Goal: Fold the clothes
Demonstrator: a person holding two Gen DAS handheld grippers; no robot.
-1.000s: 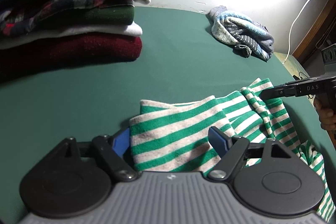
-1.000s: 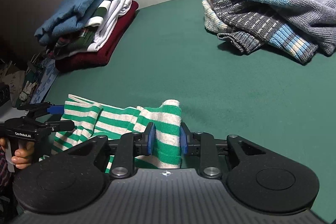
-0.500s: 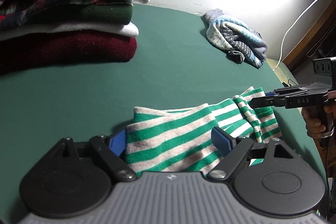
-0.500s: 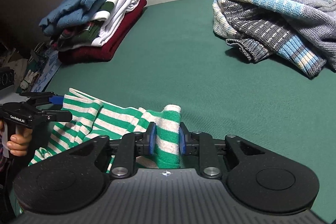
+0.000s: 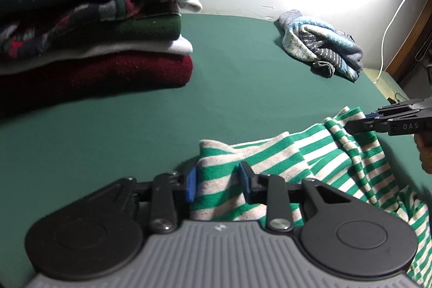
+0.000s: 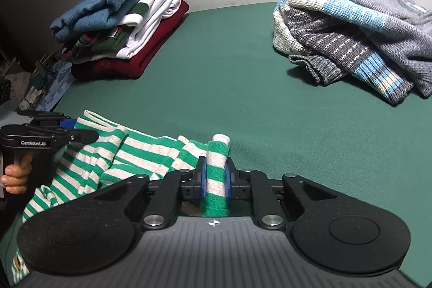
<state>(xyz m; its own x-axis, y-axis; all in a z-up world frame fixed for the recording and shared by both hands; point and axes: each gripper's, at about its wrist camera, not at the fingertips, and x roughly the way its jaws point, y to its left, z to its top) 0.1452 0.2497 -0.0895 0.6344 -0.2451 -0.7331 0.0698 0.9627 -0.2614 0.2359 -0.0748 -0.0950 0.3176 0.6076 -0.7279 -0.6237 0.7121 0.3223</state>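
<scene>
A green-and-white striped garment [image 5: 270, 153] lies crumpled at the near edge of the green table [image 5: 243, 77]. My left gripper [image 5: 218, 180] is closing its jaws on one bunched end of it, and the blue pads touch the cloth on both sides. In the right wrist view the striped garment [image 6: 140, 153] runs leftward from my right gripper [image 6: 215, 177], whose jaws are closing tightly on a narrow upright fold. The left gripper [image 6: 75, 128] shows at the far left there, held by a hand. The right gripper [image 5: 359, 123] shows at the right edge of the left wrist view.
A stack of folded clothes [image 5: 94, 31], topped by a blue sweater, stands at the back left [image 6: 121, 26]. A crumpled blue-and-grey knit sweater [image 6: 351, 31] lies at the back right [image 5: 321, 45]. A white cable [image 5: 399, 10] hangs by the wall. Clutter [image 6: 40, 88] sits off the table's left edge.
The left jaws have come together from wide open onto the striped cloth, bunching it. The right jaws have squeezed their fold narrower. Both hands have stayed in place.
</scene>
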